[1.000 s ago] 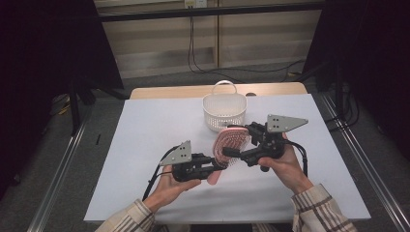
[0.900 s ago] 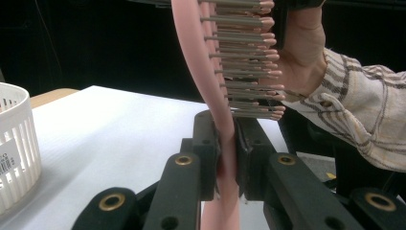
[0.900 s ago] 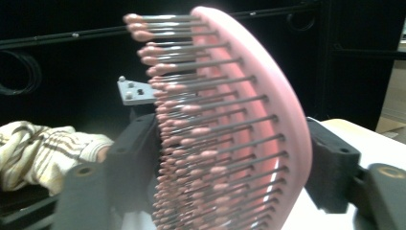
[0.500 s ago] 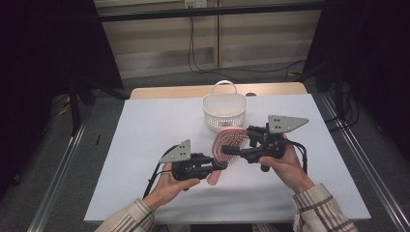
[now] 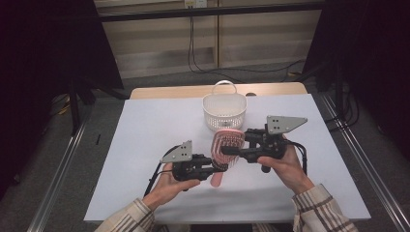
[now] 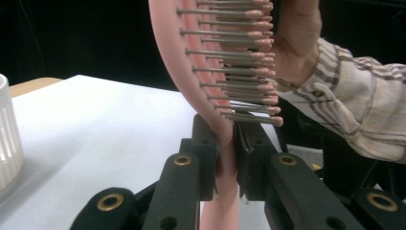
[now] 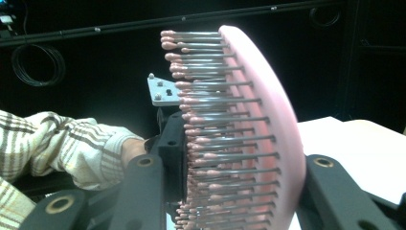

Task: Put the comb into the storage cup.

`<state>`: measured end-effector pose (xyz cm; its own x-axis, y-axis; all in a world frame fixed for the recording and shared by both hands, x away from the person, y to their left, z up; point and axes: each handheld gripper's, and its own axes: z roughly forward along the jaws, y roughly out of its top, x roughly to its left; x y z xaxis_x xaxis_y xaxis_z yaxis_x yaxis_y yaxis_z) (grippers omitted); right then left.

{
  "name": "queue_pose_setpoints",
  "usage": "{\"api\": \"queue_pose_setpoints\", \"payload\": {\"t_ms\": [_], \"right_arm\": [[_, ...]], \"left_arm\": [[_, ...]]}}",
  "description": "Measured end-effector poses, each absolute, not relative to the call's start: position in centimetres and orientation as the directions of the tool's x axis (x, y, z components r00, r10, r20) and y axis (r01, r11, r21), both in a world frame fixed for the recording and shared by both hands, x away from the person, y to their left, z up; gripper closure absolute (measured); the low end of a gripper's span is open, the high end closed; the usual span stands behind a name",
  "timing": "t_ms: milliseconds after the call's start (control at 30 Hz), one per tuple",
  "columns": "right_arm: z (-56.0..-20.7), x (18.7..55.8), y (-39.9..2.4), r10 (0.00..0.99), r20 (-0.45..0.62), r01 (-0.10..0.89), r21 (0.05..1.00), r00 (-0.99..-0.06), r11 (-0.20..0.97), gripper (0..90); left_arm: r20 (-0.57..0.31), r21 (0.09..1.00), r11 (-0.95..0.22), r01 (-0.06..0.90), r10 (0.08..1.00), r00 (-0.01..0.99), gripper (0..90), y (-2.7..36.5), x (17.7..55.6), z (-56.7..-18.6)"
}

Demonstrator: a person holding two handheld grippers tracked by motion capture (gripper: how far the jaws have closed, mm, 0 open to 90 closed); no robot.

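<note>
High view: pink hairbrush sits centre frame, held off the white table between both grippers, head tilted up toward the white basket, handle end low, pointing to the bottom of the frame. Basket stands just above the brush head in frame, apart from it as far as can be told. Wooden table edge shows beyond the white sheet, upper centre.

Left gripper, lower centre-left: jaws narrow, clamped on the brush neck/handle. Left gripper view confirms: both black pads press the pink stem from either side, bristles run up the centre-top of frame, tips facing right. Basket wall at far left edge. Plaid sleeve of the other arm at right.

Right gripper, centre-right: jaws have just been closing, brush head between them. Right gripper view: head stands edge-on mid-frame, bristles facing left; left jaw sits against bristle tips, right jaw just beside the pink back; full pad contact on the back can't be told, so grip not confirmed. Left gripper's grey plate shows behind the bristles, plaid cuff at lower left.

Hands: left hand & right hand enter from the bottom edge.
</note>
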<state>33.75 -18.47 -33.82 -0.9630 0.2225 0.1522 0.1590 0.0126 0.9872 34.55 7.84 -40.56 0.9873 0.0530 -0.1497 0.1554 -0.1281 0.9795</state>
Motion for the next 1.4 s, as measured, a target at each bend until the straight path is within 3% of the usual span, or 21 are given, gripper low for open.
{"api": "queue_pose_setpoints", "payload": {"t_ms": [367, 900, 1200, 1400], "right_arm": [[-33.52, 33.44, -18.26, 0.238, 0.147, 0.157, 0.987, -0.960, 0.021, 63.1], [-33.41, 33.49, -18.22, 0.273, 0.169, 0.188, 0.981, -0.947, 0.044, 63.3], [-33.22, 33.54, -18.56, 0.307, 0.180, 0.202, 0.979, -0.935, 0.042, 63.3], [-32.93, 33.77, -18.86, 0.324, 0.186, 0.210, 0.977, -0.928, 0.040, 63.3]], "left_arm": [[-0.151, 0.978, -0.136, 0.160, 0.076, 0.986, 75.2, 7.65, 34.43, -40.63], [-0.124, 0.974, -0.171, 0.150, 0.154, 0.980, 40.1, 7.12, 34.12, -40.77], [-0.095, 0.974, -0.178, 0.138, 0.229, 0.969, 16.5, 7.29, 34.11, -40.75], [-0.057, 0.976, -0.184, 0.113, 0.288, 0.956, 6.0, 7.72, 34.03, -40.49]]}}
